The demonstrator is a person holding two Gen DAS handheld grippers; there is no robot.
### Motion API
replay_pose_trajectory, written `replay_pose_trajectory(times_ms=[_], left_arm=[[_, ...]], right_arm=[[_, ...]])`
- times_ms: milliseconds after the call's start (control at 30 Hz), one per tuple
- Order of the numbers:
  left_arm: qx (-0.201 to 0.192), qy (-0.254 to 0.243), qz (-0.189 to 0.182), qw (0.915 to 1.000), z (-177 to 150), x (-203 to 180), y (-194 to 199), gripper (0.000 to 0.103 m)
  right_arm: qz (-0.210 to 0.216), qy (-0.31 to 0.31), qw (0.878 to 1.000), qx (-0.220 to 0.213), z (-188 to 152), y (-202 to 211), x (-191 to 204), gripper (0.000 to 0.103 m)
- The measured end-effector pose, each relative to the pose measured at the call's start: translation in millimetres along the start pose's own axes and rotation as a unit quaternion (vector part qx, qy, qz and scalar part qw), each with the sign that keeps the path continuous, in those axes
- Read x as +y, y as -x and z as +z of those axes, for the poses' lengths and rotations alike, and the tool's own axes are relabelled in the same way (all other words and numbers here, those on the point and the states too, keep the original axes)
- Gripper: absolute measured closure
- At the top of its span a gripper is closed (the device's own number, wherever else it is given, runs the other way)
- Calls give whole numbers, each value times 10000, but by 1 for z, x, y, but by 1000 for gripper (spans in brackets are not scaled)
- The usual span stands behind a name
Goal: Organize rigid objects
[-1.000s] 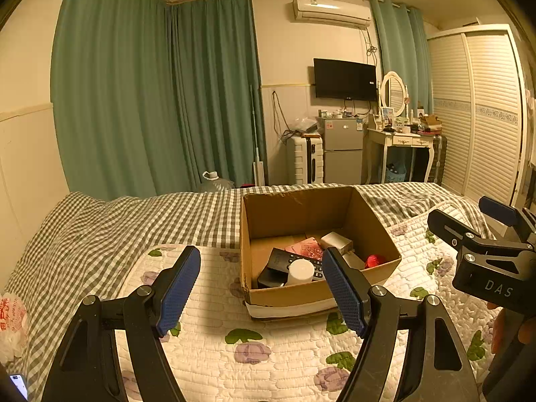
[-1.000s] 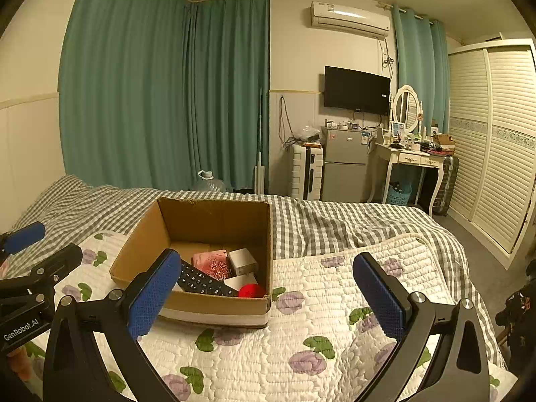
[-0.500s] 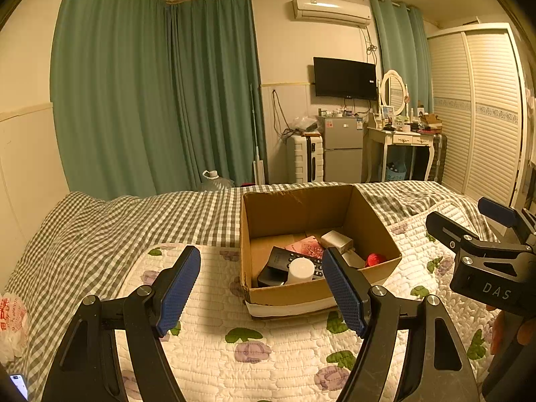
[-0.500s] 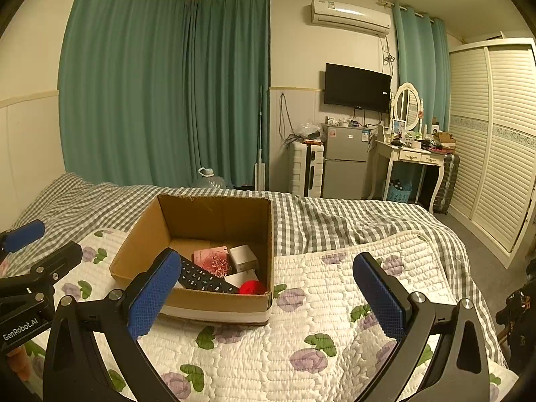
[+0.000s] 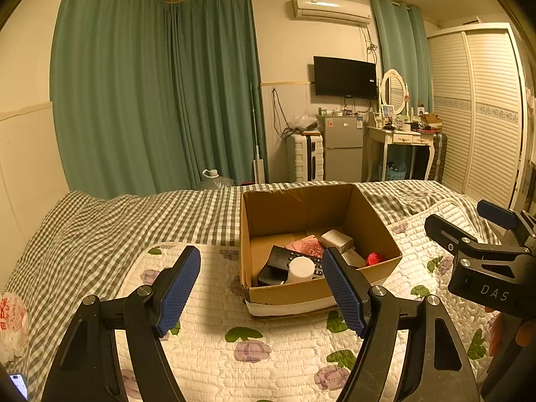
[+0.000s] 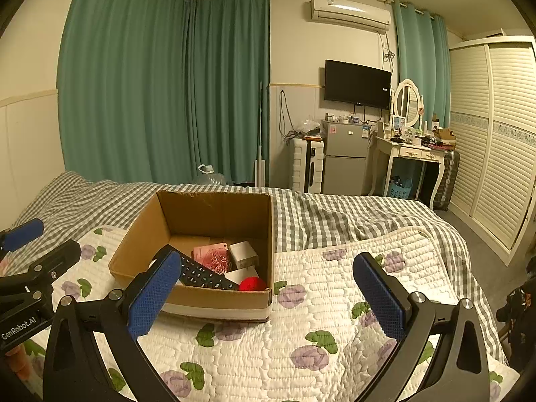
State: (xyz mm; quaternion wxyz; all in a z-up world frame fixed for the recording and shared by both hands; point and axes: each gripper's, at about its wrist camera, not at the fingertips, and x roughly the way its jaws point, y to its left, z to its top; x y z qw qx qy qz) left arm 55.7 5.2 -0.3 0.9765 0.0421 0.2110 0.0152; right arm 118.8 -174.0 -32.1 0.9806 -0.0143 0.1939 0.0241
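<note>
On my right gripper (image 5: 495, 216), seen from my left camera, white letters read "DAS". From my right camera, my left gripper (image 6: 23, 234) carries "GenRobot.AI" along its black body. Nothing else is legible to me.

We hold our left gripper (image 5: 261, 288) low over the quilt (image 5: 207, 345), its blue-padded fingers (image 5: 177, 284) spread wide with nothing between them. Our right gripper (image 6: 268, 298) hangs just beside it over the same quilt, at a similar height, its jaws likewise parted wide and empty.
</note>
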Motion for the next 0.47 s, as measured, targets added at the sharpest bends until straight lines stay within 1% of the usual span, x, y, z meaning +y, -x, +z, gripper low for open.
replay_pose_trajectory(times_ms=[467], left_arm=[[52,38,-38,10000,-7,-1,0,25]], right_arm=[[-19,-29,10000,58,-2,-2,0,0]])
